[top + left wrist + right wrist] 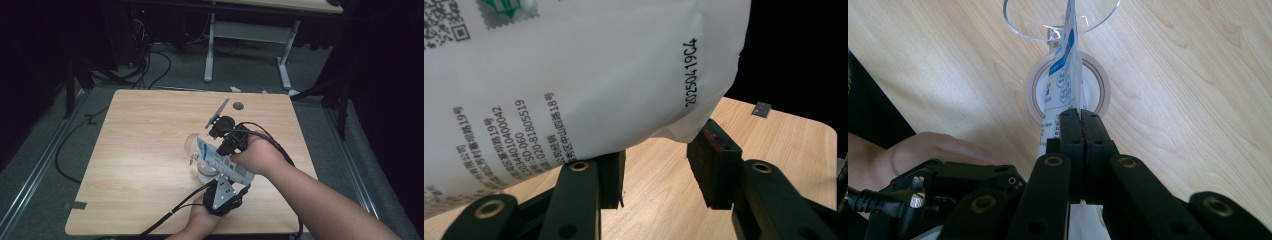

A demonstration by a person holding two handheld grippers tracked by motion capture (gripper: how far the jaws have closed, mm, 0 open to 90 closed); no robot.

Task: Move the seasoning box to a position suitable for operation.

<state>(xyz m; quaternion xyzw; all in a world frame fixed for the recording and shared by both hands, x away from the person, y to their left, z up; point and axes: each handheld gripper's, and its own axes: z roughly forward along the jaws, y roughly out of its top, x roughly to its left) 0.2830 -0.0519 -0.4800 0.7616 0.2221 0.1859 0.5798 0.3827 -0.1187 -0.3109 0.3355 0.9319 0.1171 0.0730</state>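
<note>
A white pouch (pixel 225 162) with blue print and black text hangs tilted over the middle of the table. My right gripper (pixel 220 150) is shut on its edge; in the right gripper view the jaws (pixel 1081 117) pinch the thin pouch (pixel 1063 75), whose far end reaches to the rim of a clear cup (pixel 1023 27). Under the pouch a white round ring-shaped thing (pixel 1098 85) lies on the wood. My left gripper (pixel 654 155) stands open just below the pouch (pixel 574 75), whose lower corner hangs by the gap between the pads. It comes in from the near edge (pixel 222 181).
The clear cup (pixel 191 145) stands left of the pouch, with the white round thing (pixel 204 173) close beside it. The wooden table (pixel 140 150) has bare room on its left half and far side. A small dark hole (pixel 238 106) sits near the far edge. Cables trail off the near edge.
</note>
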